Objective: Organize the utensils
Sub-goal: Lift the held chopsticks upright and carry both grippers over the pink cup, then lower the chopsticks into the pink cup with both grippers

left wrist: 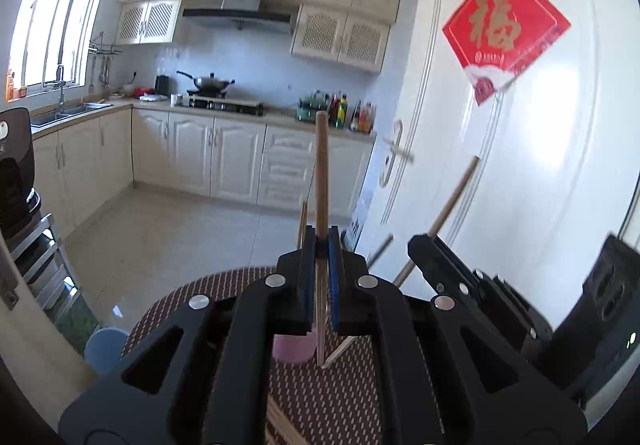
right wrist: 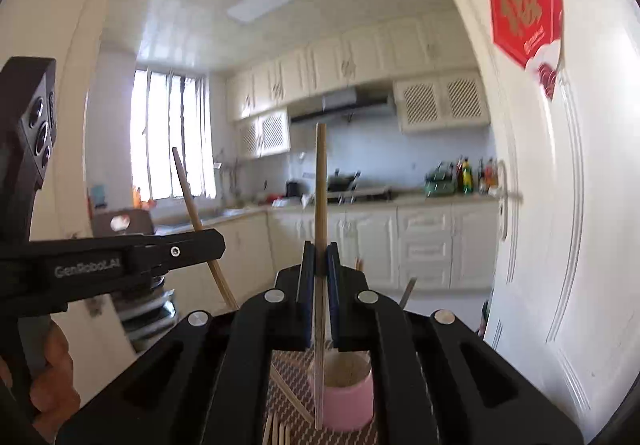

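Observation:
In the left wrist view my left gripper (left wrist: pixel 322 241) is shut on a wooden chopstick (left wrist: pixel 322 173) that stands nearly upright, its lower tip hanging beside a pink cup (left wrist: pixel 294 351). To its right, my right gripper (left wrist: pixel 420 245) holds a second chopstick (left wrist: pixel 454 197), tilted to the right. In the right wrist view that gripper (right wrist: pixel 320 251) is shut on its upright chopstick (right wrist: pixel 320 185), whose lower tip hangs beside the pink cup (right wrist: pixel 348 401). The left gripper (right wrist: pixel 216 245) shows at the left with its slanted chopstick (right wrist: pixel 186 181). Several loose chopsticks (right wrist: pixel 280 431) lie on the mat.
A brown woven mat (left wrist: pixel 224 285) covers the round table. A white door with a red paper square (left wrist: pixel 504 33) stands close on the right. A blue bucket (left wrist: pixel 104 349) and a metal rack (left wrist: pixel 40 245) sit left of the table. A hand (right wrist: pixel 52 373) grips the left tool.

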Demonstrator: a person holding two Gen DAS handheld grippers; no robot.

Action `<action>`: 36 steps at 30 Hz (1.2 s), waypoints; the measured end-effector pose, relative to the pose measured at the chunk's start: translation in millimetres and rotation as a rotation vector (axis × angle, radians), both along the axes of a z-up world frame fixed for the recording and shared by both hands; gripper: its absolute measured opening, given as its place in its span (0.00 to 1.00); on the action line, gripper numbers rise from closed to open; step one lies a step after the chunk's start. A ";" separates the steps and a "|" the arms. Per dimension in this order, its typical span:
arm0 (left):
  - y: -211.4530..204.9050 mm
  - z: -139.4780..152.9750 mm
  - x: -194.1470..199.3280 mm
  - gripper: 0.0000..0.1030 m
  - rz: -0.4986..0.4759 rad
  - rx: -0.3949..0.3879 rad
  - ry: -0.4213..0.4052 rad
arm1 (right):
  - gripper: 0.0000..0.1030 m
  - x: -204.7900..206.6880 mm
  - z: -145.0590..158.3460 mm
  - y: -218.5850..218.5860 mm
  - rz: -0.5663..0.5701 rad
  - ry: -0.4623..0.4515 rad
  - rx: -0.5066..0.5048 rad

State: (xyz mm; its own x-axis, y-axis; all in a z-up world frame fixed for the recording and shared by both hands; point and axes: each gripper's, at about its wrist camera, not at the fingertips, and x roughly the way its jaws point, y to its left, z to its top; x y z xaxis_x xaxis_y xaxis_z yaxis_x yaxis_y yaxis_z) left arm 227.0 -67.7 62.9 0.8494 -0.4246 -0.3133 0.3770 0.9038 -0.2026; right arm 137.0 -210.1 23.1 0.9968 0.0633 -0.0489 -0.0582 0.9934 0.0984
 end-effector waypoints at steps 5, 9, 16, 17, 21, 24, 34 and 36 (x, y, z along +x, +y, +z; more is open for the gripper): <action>-0.1 -0.5 13.0 0.06 0.050 -0.040 -0.092 | 0.05 19.9 -8.8 -5.9 -0.040 -0.030 0.000; -5.2 -7.0 29.9 0.06 0.067 -0.030 -0.112 | 0.05 31.5 -15.5 -9.7 -0.049 -0.042 0.013; -11.5 -28.7 55.2 0.06 0.083 -0.009 -0.094 | 0.05 39.6 -17.9 -10.2 -0.059 -0.079 0.014; -12.7 -32.1 58.4 0.06 0.081 -0.004 -0.090 | 0.05 42.3 -19.2 -9.9 -0.058 -0.072 0.011; -16.9 -44.3 68.1 0.06 0.079 0.015 -0.073 | 0.05 49.0 -25.7 -9.4 -0.052 -0.048 0.007; -17.1 -50.9 69.9 0.06 0.069 0.019 -0.055 | 0.05 50.7 -30.1 -9.8 -0.048 -0.031 0.008; -22.1 -70.1 68.7 0.06 0.033 0.068 -0.007 | 0.05 51.3 -52.0 -10.8 -0.040 0.029 0.013; -22.4 -73.0 68.0 0.07 0.030 0.076 0.003 | 0.05 50.8 -54.3 -10.6 -0.040 0.038 0.009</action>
